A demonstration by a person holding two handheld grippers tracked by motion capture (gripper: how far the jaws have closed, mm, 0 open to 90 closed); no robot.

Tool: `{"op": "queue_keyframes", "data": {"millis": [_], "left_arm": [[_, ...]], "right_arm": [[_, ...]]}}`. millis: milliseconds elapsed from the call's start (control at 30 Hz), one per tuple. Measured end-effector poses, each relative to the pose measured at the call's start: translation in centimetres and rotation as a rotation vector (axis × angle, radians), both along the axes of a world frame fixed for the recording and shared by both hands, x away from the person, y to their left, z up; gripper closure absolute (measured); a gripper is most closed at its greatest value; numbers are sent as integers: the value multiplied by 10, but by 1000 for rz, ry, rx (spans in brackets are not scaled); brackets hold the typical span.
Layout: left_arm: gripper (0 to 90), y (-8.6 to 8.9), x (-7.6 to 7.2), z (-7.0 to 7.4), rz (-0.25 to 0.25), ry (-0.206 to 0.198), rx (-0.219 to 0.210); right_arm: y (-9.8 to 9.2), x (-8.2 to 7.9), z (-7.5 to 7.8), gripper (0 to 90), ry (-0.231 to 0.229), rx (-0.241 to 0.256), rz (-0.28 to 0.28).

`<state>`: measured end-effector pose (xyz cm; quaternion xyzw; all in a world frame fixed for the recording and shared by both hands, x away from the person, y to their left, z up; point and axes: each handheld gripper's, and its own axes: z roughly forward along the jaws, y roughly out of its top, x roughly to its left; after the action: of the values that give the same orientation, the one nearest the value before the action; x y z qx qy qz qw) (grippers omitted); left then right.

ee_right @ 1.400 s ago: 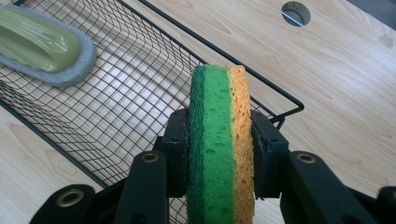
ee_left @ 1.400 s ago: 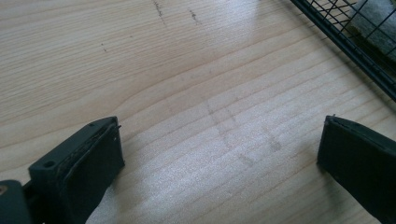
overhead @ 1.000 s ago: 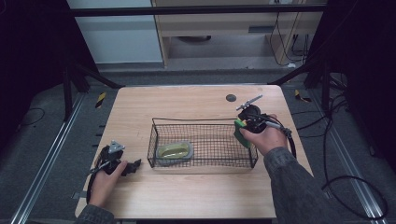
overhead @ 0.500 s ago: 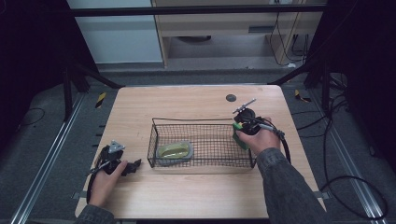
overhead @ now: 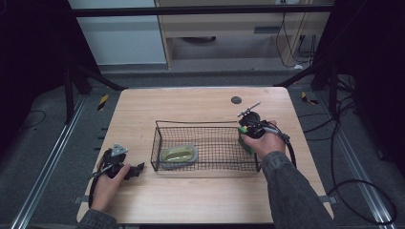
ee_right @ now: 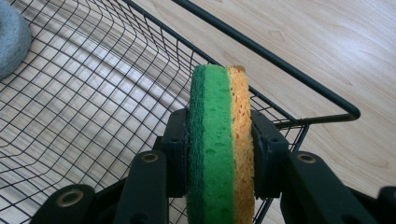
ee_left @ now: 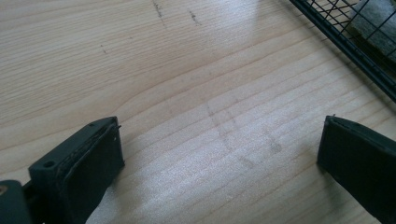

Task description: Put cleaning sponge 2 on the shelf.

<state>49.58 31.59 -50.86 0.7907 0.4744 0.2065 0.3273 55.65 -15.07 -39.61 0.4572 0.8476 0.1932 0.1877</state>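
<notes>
I am holding the right gripper [ee_right: 219, 154] with its jaws clamped on a sponge [ee_right: 219, 140], one jaw pressing the green scrub layer and the other the orange layer. The sponge is standing on edge between them, poking out past the jaw tips. In the high view the right gripper [overhead: 248, 136] is sitting at the right end of the basket [overhead: 205, 125], with the sponge [overhead: 245, 141] showing green just at that end wall. In the right gripper view the sponge is hanging over the mesh near the basket's [ee_right: 280, 60] corner rim; I cannot tell whether it is touching the wire. A grey-blue shape [ee_right: 11, 39] is lying far off in the basket in that view.

My left gripper [ee_left: 219, 154] is resting low over the bare table [ee_left: 187, 93], its jaws standing wide apart with nothing between them. In the high view it [overhead: 136, 171] is lying near the table's [overhead: 191, 100] near-left corner, just left of the basket. A yellow-green object [overhead: 178, 154] on a grey base is lying in the basket's left part. A small dark disc [overhead: 236, 100] is sitting on the table beyond the basket.
</notes>
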Motion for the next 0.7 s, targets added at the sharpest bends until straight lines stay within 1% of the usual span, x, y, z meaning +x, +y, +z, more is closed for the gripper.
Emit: {"op": "queue_keyframes", "data": {"millis": [233,700], "left_arm": [[0,0,0,0,0,-3,0],[0,0,0,0,-1,0,0]], "right_arm": [[-1,0,-3,637,6,-2,-1],[-2,0,-3,624,10,-2,1]]}}
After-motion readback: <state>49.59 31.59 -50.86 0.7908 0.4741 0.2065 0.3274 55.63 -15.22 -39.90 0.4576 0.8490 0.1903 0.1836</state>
